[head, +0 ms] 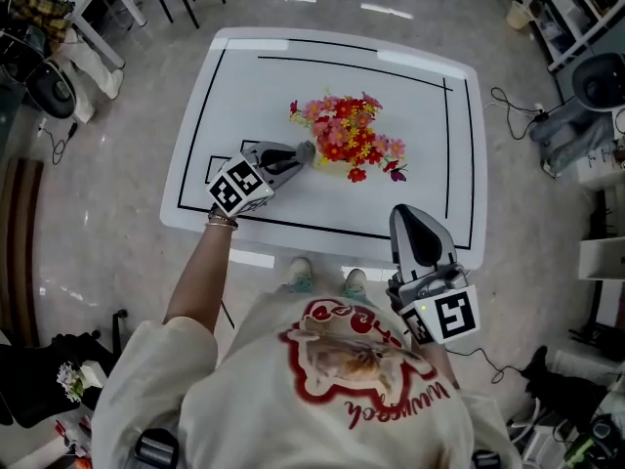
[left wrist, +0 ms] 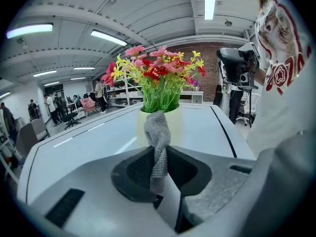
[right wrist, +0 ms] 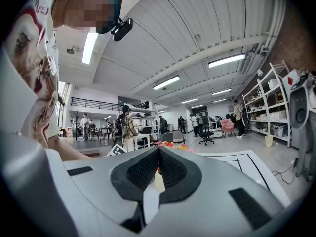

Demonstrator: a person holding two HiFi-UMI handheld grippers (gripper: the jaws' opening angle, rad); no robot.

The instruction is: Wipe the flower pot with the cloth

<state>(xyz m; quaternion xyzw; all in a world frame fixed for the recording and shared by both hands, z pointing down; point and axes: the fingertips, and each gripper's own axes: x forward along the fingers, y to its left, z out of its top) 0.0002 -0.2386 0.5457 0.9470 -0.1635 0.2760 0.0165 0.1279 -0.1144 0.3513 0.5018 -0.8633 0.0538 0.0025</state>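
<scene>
Flower pot (left wrist: 175, 125) standing on the white table (head: 430, 145), left gripper (head: 305, 150) just beside the pot, jaws clamping grey cloth (left wrist: 158, 142) at the pot's side, right gripper (head: 408, 215) well apart from the pot, jaws together, empty.

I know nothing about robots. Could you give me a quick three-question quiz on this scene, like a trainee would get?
1. True or false: the right gripper is holding the cloth.
2. Where does the flower pot stand? A) on the floor B) on the white table C) on a shelf
3. Fill in: the jaws of the left gripper are shut on the ____.
Key: 1 false, its jaws are shut on nothing; 2 B; 3 cloth.
</scene>
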